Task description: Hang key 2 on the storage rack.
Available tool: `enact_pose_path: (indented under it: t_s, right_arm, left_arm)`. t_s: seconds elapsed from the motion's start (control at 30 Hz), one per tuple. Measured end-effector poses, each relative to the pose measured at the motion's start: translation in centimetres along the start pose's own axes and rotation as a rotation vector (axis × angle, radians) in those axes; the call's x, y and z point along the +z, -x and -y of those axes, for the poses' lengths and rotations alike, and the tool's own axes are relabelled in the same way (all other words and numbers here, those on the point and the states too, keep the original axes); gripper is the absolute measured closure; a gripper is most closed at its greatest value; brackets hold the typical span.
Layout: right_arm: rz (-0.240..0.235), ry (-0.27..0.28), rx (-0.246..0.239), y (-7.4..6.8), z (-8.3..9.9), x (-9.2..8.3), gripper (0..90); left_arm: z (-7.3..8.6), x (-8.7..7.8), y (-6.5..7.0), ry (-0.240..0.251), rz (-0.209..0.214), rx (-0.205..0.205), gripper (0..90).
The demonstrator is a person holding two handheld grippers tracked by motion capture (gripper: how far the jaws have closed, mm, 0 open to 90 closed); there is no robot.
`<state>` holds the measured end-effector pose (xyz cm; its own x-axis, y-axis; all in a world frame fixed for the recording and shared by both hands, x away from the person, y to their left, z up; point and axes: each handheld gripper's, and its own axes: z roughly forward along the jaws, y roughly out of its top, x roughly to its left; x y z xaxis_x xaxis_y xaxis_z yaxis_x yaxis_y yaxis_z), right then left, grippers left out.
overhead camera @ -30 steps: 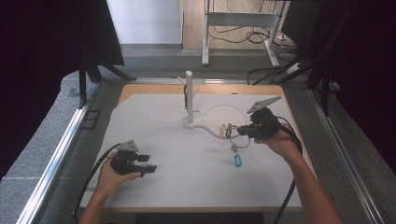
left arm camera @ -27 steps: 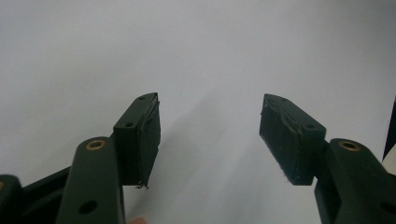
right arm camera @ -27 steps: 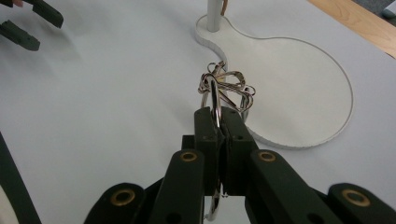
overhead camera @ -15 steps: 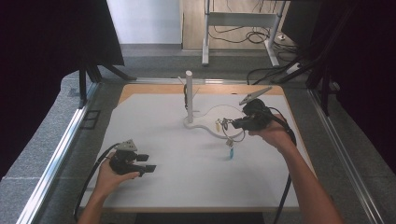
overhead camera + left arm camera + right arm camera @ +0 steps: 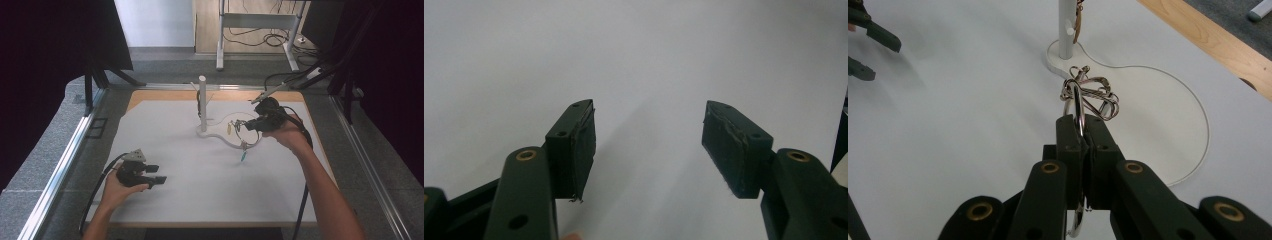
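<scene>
Key ring point(image 5: 1079, 107): 1 bunch of metal rings and clips, nipped edge-on between the pads of the right gripper point(image 5: 248, 126), jaws pinched fully onto the main ring. Edge-on hold lets the clips hang free at the front, and a small blue tag point(image 5: 243, 156) dangles under the bunch in the high view. Bunch hangs above the stand's flat white base point(image 5: 1168, 100), at abt 4 o'clock from the white post point(image 5: 202, 102), near it but apart. Judgement: held high and close to the post so a ring can be hooked on a peg; not yet on.

Stand: 1 post, 1 base; something brownish already hangs near the post top in the right gripper view, too small to identify.

Left gripper point(image 5: 649, 135): jaws wide, nothing between them, white sheet point(image 5: 634, 55) beneath. In the high view it sits at abt 7 o'clock from the stand, well apart, prob. parked clear of the work.

Count: 2 grippers, 1 key bunch, 1 stand, 1 tag. Table point(image 5: 160, 97) otherwise bare under the sheet; wood edge shows at 12 o'clock.
</scene>
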<state>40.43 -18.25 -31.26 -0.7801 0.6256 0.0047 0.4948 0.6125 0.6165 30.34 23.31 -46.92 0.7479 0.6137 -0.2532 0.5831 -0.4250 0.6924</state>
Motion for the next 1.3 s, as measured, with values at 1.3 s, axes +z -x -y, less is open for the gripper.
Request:
enact_pose_path:
  t_s: [1.3]
  right_arm:
    - [0.025, 0.023, 0.043, 1.9, -3.8, 0.6, 87.1]
  left_arm:
    - [0.0, -0.2, -0.2, -0.001, 0.002, 0.006, 39.0]
